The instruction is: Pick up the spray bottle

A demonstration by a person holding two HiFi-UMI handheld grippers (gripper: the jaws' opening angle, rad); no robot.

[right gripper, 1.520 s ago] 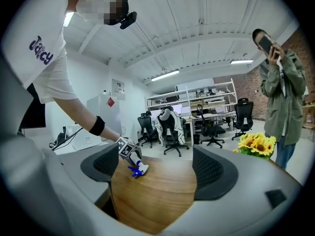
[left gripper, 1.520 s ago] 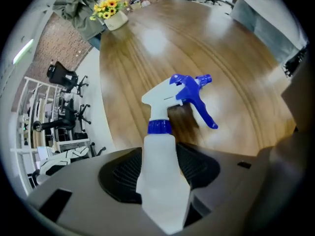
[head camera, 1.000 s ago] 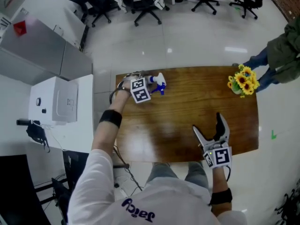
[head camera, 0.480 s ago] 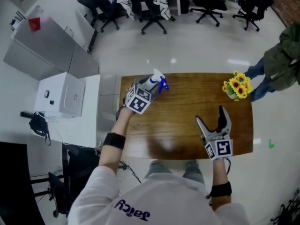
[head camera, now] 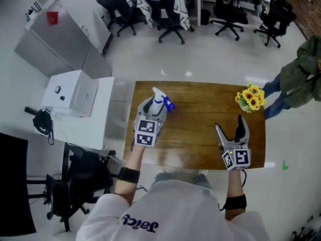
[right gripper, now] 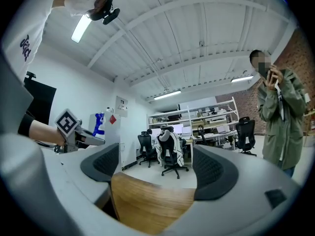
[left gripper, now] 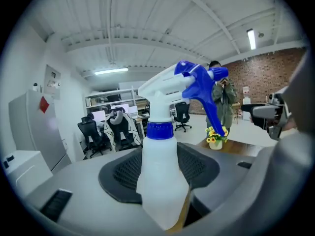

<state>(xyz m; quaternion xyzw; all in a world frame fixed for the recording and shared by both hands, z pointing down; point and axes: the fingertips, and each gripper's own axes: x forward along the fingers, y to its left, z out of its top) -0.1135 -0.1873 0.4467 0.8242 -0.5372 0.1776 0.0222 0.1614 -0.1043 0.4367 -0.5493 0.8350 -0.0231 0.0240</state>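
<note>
The spray bottle is white with a blue collar and blue trigger. My left gripper is shut on its body and holds it upright, lifted off the wooden table. In the left gripper view the bottle stands between the two dark pads, its head above them. My right gripper stands open over the table's near right part with nothing between its jaws. In the right gripper view the gripper looks level across the table's end, and the lifted bottle's blue top shows at the far left.
A pot of yellow flowers stands at the table's far right corner. A person in a green jacket stands beyond it. A white cabinet is left of the table, office chairs behind it.
My left gripper has risen from the table's far left corner with the bottle, rolled it from lying to upright, and come nearer. My right gripper has lifted slightly.
</note>
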